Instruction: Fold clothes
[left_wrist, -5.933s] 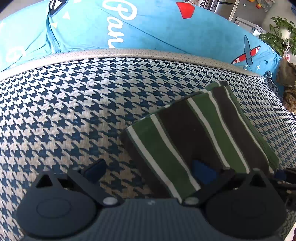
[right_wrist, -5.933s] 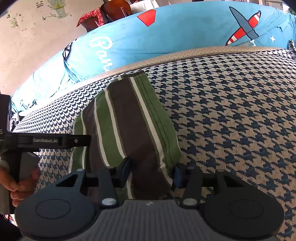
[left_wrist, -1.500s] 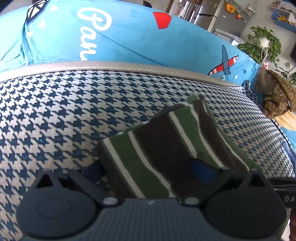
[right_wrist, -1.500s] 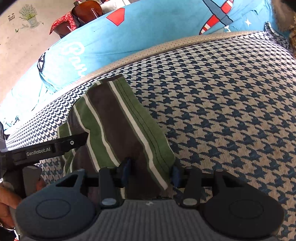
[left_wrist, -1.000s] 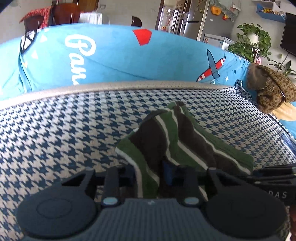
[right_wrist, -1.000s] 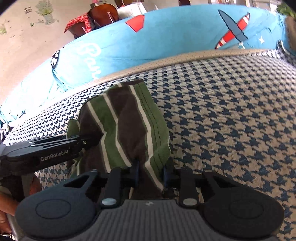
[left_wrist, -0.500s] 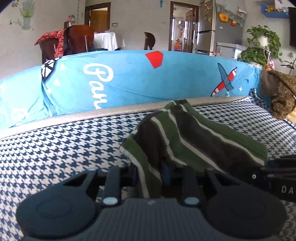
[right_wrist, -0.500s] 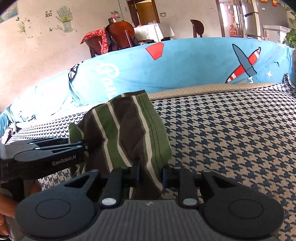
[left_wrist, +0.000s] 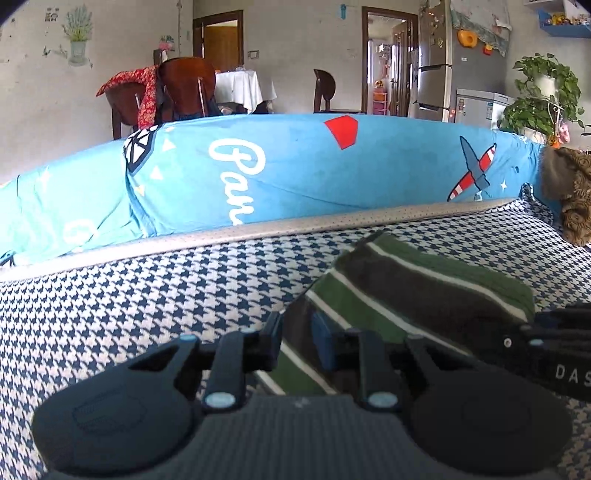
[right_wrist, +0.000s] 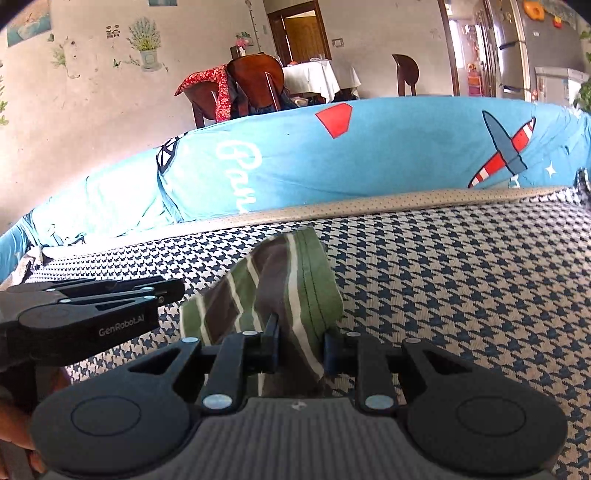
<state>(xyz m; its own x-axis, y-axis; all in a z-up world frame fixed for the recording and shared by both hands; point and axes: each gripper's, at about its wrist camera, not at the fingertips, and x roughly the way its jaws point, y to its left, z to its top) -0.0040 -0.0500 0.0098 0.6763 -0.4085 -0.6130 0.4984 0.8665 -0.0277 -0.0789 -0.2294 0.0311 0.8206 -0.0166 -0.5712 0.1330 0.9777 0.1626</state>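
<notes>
A folded garment with green, brown and white stripes (left_wrist: 424, 295) lies on the houndstooth sofa cushion (left_wrist: 147, 295). My left gripper (left_wrist: 297, 338) is shut on its near left edge, with cloth pinched between the fingers. The right gripper (right_wrist: 299, 343) is shut on the near right edge of the same garment (right_wrist: 291, 280), which bunches up ahead of its fingers. In the right wrist view the left gripper (right_wrist: 173, 291) shows side-on at the left, level with the cloth. The far end of the garment rests on the cushion.
A blue cover with white lettering and a plane print (left_wrist: 295, 170) drapes the sofa back behind the cushion (right_wrist: 461, 295). A brown plush heap (left_wrist: 572, 199) sits at the far right. A hand (right_wrist: 14, 435) holds the left gripper. Chairs, a table and a fridge stand beyond.
Both grippers went from open around the garment's near edge to shut on it, then tipped up to level. The cloth bunched and rose, and now sits lower and further right in the left view.
</notes>
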